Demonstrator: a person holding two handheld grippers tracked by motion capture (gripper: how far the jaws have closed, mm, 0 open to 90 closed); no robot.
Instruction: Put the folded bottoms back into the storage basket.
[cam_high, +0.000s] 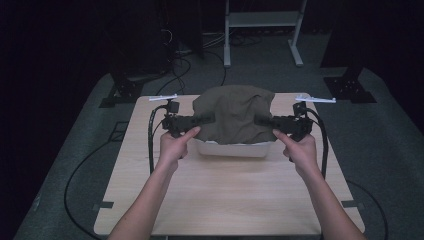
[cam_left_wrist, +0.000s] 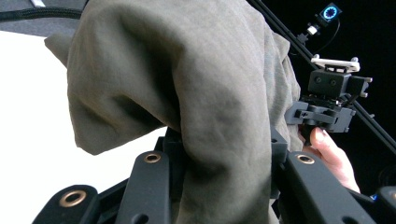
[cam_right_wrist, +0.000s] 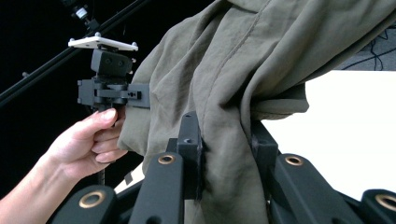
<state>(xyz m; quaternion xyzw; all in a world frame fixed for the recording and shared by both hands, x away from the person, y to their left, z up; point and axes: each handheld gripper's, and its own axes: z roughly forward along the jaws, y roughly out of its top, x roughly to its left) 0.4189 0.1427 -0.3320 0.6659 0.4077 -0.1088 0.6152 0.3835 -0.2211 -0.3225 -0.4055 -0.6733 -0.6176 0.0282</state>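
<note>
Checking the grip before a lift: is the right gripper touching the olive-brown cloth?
Touching. In the right gripper view the olive-brown cloth is pinched between the right gripper's two black jaws, fabric bunched against both.

My light wooden table (cam_high: 225, 200) sits on grey carpet (cam_high: 390, 150) in a dark room, black cables (cam_high: 75, 185) snaking across the floor, black stand feet (cam_high: 122, 92) at both far corners, a white metal frame (cam_high: 262, 30) beyond
</note>
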